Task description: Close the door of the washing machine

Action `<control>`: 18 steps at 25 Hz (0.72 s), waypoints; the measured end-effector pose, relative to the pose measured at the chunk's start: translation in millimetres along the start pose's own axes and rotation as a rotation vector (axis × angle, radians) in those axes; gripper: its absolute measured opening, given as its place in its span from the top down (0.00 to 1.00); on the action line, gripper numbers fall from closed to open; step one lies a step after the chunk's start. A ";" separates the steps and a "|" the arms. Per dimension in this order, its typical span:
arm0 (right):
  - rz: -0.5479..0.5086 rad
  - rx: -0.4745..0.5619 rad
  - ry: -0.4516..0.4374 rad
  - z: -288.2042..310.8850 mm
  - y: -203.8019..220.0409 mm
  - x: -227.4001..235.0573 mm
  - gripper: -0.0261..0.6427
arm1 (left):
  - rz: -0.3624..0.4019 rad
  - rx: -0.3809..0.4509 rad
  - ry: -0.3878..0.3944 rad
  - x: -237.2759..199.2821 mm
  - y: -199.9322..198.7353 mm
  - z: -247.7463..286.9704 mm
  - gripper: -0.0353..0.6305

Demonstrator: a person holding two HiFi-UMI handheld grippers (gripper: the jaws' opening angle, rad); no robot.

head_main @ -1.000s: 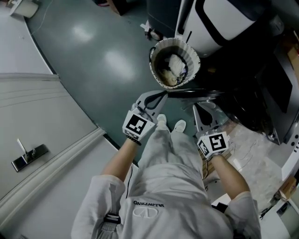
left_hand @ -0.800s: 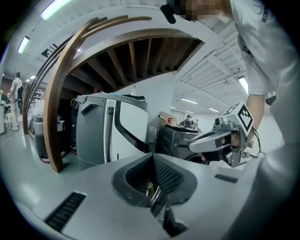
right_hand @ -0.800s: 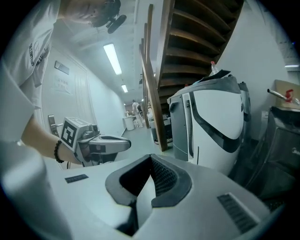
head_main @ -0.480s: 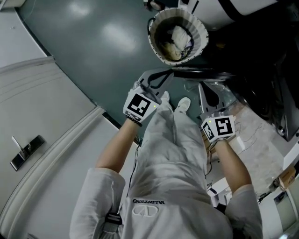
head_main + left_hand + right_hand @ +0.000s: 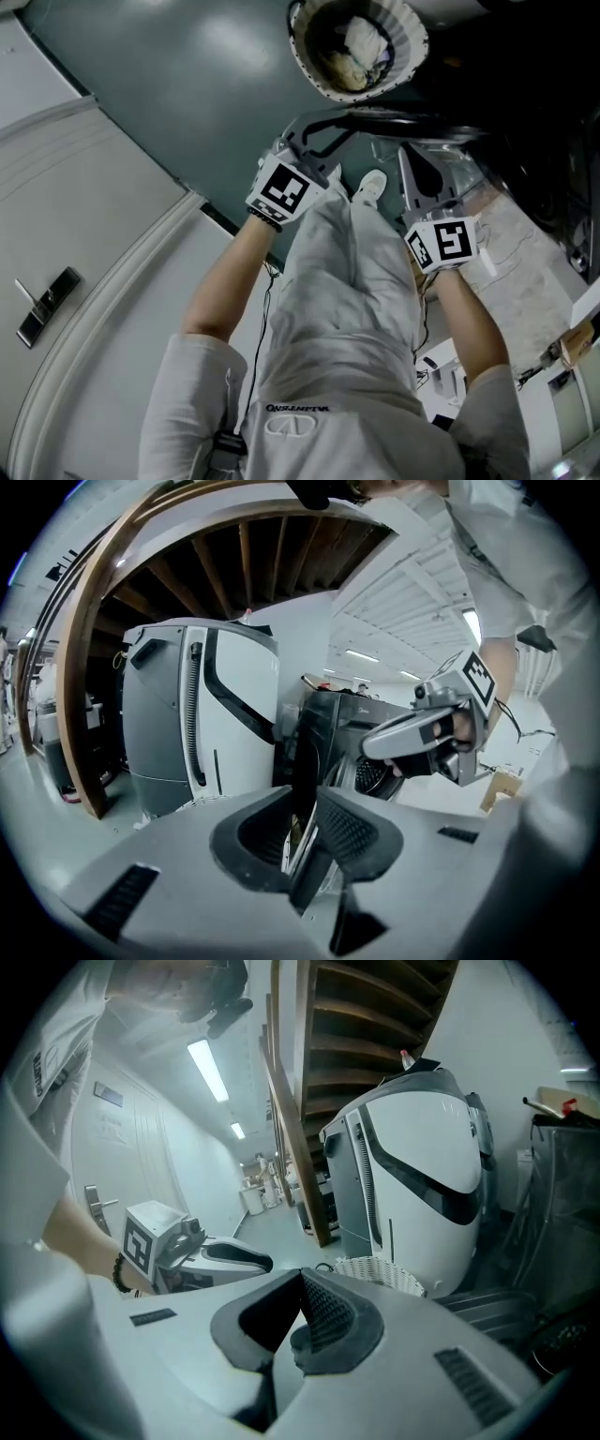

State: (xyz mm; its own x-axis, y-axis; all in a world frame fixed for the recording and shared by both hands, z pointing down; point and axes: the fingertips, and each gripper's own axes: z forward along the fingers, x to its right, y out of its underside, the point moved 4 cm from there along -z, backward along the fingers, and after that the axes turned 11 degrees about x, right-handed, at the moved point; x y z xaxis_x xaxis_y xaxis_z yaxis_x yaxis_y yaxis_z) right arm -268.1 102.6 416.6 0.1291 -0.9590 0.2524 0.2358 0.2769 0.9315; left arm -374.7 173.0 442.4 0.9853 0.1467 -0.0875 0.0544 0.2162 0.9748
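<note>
Left tool (image 5: 302, 808) has just been opening up: jaws apart, with the edge of the dark, black-rimmed washing machine door (image 5: 306, 738) showing in the gap, not pinched. The door's standing wide open. Right tool (image 5: 298, 1286) is squeezed together, holding nothing.

White ribbed basket (image 5: 410, 47) of pale laundry (image 5: 361, 42) stands on teal floor (image 5: 187, 84)
</note>
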 end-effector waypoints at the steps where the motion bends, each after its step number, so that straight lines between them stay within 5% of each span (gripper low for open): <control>1: 0.002 -0.002 -0.001 1.1 3.9 0.3 0.94 | 0.005 -0.008 0.008 -0.3 5.8 1.5 0.82; 18: 0.045 -0.025 0.031 0.2 62.0 14.2 0.94 | 0.197 -0.189 0.264 5.2 91.7 39.3 0.76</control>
State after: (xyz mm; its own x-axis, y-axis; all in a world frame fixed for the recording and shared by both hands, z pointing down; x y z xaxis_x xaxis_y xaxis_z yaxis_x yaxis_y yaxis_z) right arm -251.8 106.1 478.0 0.1702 -0.9433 0.2848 0.2529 0.3212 0.9126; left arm -358.2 155.6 539.4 0.8970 0.4414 0.0241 -0.1872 0.3299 0.9253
